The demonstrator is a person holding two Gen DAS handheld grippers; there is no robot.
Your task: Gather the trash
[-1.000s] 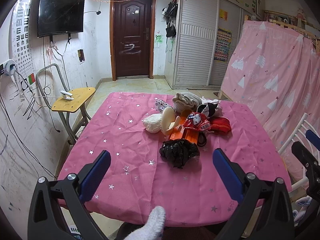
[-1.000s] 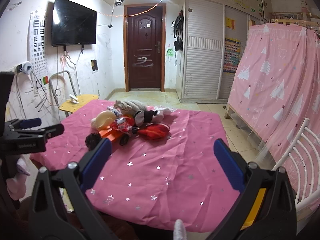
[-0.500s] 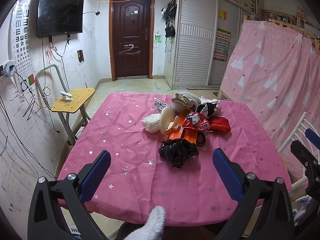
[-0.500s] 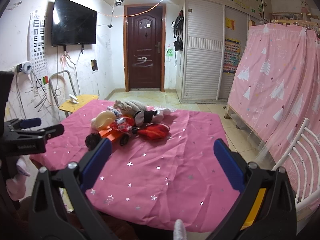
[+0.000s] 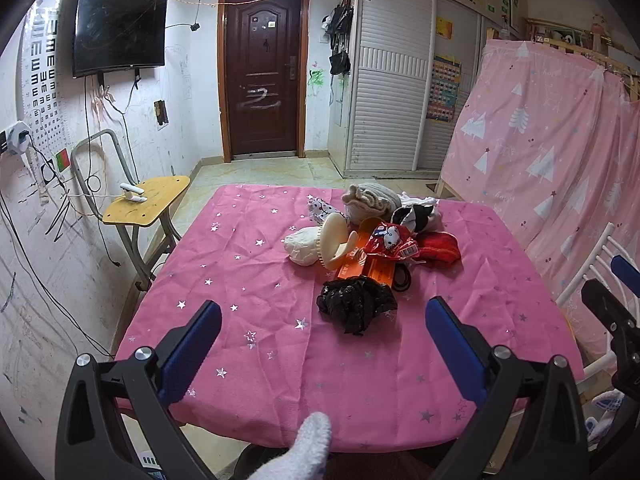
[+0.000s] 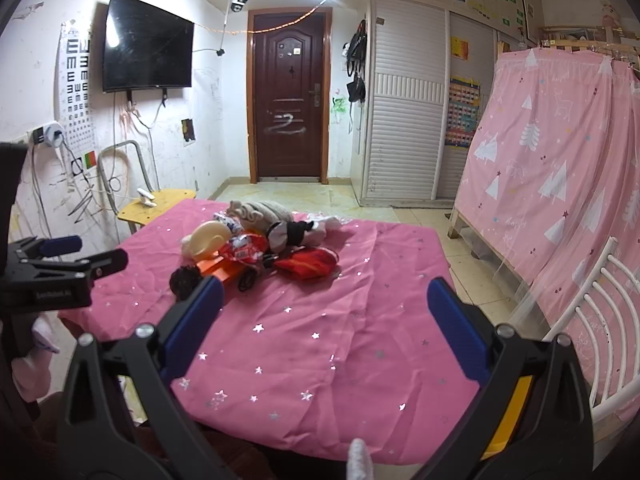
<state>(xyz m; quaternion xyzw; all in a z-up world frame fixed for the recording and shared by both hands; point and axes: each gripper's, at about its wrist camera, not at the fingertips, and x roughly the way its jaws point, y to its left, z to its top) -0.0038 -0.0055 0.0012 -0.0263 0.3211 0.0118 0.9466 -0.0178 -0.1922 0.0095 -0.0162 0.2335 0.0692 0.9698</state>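
Observation:
A heap of things lies on the pink star-printed tablecloth [image 5: 248, 280]: a crumpled black plastic bag [image 5: 354, 304] at the near side, an orange flat box [image 5: 366, 266], a red snack wrapper [image 5: 390, 240], a cream plastic piece [image 5: 334, 240], a white crumpled wad [image 5: 302, 246], red cloth [image 5: 440, 246] and grey and black-and-white clothes [image 5: 372, 200]. My left gripper [image 5: 322, 328] is open, held above the table's near edge, short of the black bag. My right gripper [image 6: 320, 312] is open too, over the near right part of the cloth [image 6: 360, 320], with the heap [image 6: 256, 246] ahead to its left.
A small yellow side table [image 5: 148, 204] with a white object stands left of the table by the wall. A white metal chair back [image 6: 592, 312] and a pink curtain [image 5: 552, 152] are on the right. A brown door [image 5: 262, 72] is behind.
Both grippers are almost still; the left view has drifted very slightly. Nothing on the table has moved.

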